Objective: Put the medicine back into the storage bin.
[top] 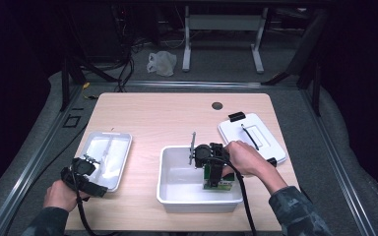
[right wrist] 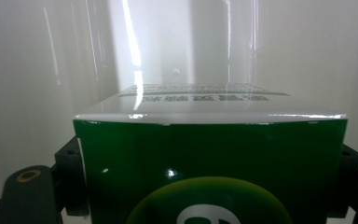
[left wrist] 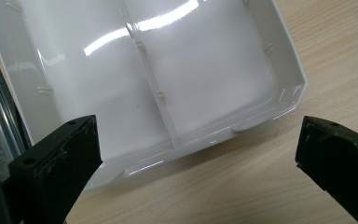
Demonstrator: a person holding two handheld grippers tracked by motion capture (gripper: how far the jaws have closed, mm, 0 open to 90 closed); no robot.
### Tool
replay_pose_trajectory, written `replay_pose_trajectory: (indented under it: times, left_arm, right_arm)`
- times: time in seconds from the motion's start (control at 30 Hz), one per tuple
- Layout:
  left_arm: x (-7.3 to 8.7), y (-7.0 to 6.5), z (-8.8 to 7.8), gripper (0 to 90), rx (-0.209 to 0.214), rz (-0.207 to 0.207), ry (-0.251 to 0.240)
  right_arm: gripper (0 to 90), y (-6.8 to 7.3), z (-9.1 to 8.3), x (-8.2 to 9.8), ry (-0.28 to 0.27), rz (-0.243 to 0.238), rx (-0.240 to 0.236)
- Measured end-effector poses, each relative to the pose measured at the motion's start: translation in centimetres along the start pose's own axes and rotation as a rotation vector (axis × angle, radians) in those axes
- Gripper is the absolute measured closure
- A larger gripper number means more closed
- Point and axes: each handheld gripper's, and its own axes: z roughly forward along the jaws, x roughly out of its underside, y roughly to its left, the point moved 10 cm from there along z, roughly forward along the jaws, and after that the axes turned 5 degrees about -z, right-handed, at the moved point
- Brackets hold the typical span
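- Two hand-held grippers working at a light wooden table [top: 142, 113], seen from above and from a camera on each gripper.
- Right gripper [top: 215, 178] pinching a green box [top: 217, 181] by its two opposite sides, jaws standing wide around it, pads pressing on the box's left and right faces in the right gripper view [right wrist: 209, 158].
- Hanging inside the deep white bin [top: 173, 169] at the near middle of the table, toward the bin's right near corner, gripper pointing down with the box directly below it.
- Standing on end between the jaws, long axis running roughly up and down, white printed top face [right wrist: 205, 100] turned toward the bin's pale inner wall just beyond.
- Not possible to tell whether the box's lower end is touching the bin floor or hanging just above it.
- Left gripper [top: 81, 169] resting at the near left, jaws spread and holding nothing, hovering at the near edge of a shallow white divided tray [left wrist: 158, 93].
- Lying well apart from the box, so the right hand being far nearer to it.
- White lid [top: 251, 135] with black clips lying flat to the right of the bin, just beyond the right hand [top: 243, 157].
- Judging the coming move: a straight lowering and letting go, depending on the box keeping clear of the bin's right wall.
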Motion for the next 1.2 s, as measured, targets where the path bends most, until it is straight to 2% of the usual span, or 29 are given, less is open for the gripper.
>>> replay_pose_trajectory:
  times: [0.13,0.53,0.7,0.83,0.93,1.0,1.2]
  left_arm:
    - [0.0,0.0,0.0,0.0,-0.002,0.001,-0.001]
    - [0.0,0.0,0.0,0.0,-0.005,0.004,0.002]
    - [0.0,0.0,0.0,0.0,-0.005,0.004,0.003]
    - [0.0,0.0,0.0,0.0,-0.006,0.004,0.003]
    - [0.0,0.0,0.0,0.0,-0.005,0.004,0.003]
    - [0.0,0.0,0.0,0.0,-0.007,0.005,0.004]
    - [0.0,0.0,0.0,0.0,-0.007,0.009,0.006]
  right_arm:
    - [16.0,-0.1,0.6,0.3,0.01,0.004,-0.011]
    - [15.8,-0.5,2.8,1.3,0.062,-0.031,0.028]
    - [15.7,-0.5,3.1,1.3,0.054,-0.028,0.017]
    - [15.6,-0.5,3.4,1.4,0.069,-0.029,0.012]
    - [15.3,-0.6,3.7,1.4,0.079,-0.039,0.033]
    - [15.3,-0.5,3.8,1.4,0.081,-0.04,0.02]
    - [15.0,-0.5,4.0,1.5,0.102,-0.029,0.027]
